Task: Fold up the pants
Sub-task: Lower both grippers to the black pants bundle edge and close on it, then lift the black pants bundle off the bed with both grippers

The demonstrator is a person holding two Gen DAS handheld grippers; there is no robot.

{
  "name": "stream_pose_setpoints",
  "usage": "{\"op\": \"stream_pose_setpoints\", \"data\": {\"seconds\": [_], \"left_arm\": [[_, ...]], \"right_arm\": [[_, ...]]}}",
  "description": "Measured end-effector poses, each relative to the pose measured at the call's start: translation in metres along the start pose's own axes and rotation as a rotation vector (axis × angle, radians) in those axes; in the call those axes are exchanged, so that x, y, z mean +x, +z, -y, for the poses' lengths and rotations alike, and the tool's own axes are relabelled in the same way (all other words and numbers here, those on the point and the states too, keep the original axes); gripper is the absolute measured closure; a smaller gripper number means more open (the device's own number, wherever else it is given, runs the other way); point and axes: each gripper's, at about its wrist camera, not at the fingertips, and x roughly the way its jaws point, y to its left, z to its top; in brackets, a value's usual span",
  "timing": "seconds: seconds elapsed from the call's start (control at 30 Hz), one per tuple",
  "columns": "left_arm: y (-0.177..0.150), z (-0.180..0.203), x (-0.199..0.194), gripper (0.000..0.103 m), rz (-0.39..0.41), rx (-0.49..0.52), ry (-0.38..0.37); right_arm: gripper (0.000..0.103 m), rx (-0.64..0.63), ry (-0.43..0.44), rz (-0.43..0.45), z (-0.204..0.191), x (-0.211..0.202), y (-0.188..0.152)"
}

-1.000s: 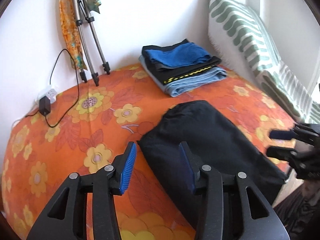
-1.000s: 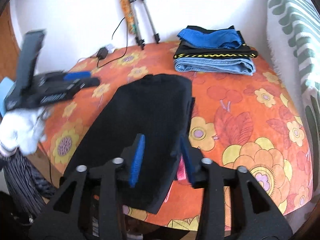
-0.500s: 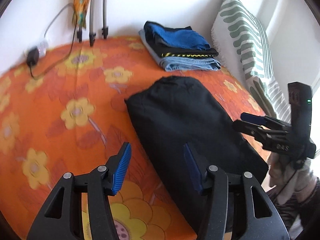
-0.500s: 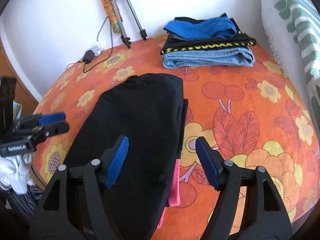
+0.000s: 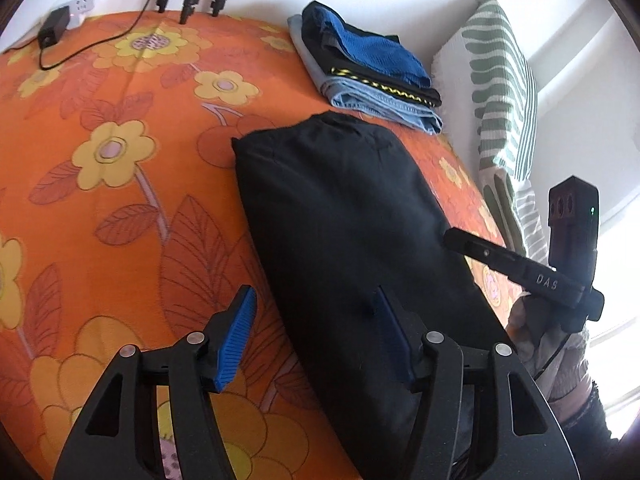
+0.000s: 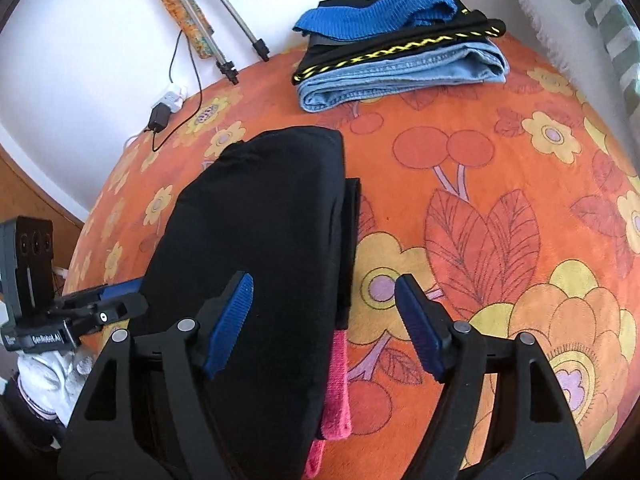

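On the orange floral bed (image 5: 120, 208) the black pants (image 5: 344, 216) lay lengthwise near its front edge, short of the folded clothes stack (image 6: 396, 56), and the left gripper (image 5: 316, 336) and right gripper (image 6: 324, 320), both spread and empty, would do well to pinch the near end's two corners evenly before folding.

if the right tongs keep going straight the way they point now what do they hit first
Most likely the black pants: the open right tongs straddle their right edge, with the orange floral bedspread just beside it. The folded clothes stack lies farther along. Depth is unclear.
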Motion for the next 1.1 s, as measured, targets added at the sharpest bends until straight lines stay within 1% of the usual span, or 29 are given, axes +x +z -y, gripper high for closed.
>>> {"op": "stream_pose_setpoints", "data": {"seconds": [0.13,0.23,0.33,0.4,0.47,0.53,0.57,0.6,0.67,0.73,0.83,0.9,0.97,1.1], "left_arm": [[0.001,0.002,0.007,0.043,0.002,0.004,0.010],[0.004,0.004,0.011,0.043,0.005,0.018,0.020],[0.005,0.005,0.013,0.043,0.017,0.019,0.021],[0.006,0.005,0.014,0.043,0.025,0.019,0.012],[0.007,0.006,0.015,0.043,0.024,0.023,0.007],[0.009,0.005,0.016,0.043,0.027,0.018,-0.010],[0.009,0.006,0.016,0.043,0.029,0.014,-0.016],[0.009,0.005,0.017,0.044,0.031,0.011,-0.021],[0.011,0.005,0.017,0.056,0.037,0.004,-0.023],[0.012,0.004,0.018,0.059,0.040,-0.008,-0.029],[0.012,0.005,0.017,0.067,0.049,-0.004,-0.024],[0.013,0.006,0.017,0.068,0.052,0.001,-0.023],[0.012,0.006,0.017,0.069,0.052,0.012,-0.019],[0.012,0.005,0.017,0.071,0.054,0.019,-0.016]], "right_arm": [[0.027,0.007,0.010,-0.020,0.001,0.007,0.000],[0.027,-0.020,0.003,-0.045,-0.004,0.014,-0.002],[0.028,-0.053,-0.014,-0.039,-0.012,0.018,-0.003],[0.035,-0.067,-0.010,-0.038,-0.015,0.019,-0.004],[0.045,-0.086,-0.007,-0.036,-0.020,0.021,-0.005],[0.046,-0.095,-0.013,-0.035,-0.023,0.022,-0.006],[0.051,-0.098,-0.016,-0.032,-0.024,0.022,-0.007],[0.053,-0.095,-0.015,-0.028,-0.024,0.021,-0.007],[0.060,-0.074,-0.006,-0.024,-0.020,0.020,-0.007],[0.063,-0.045,0.011,-0.023,-0.016,0.019,-0.006],[0.069,0.000,0.048,-0.030,-0.007,0.018,-0.004],[0.071,0.029,0.067,-0.031,-0.001,0.018,-0.004],[0.071,0.024,0.074,-0.033,0.000,0.018,-0.004],[0.068,0.021,0.089,-0.042,0.001,0.019,-0.003]]}}
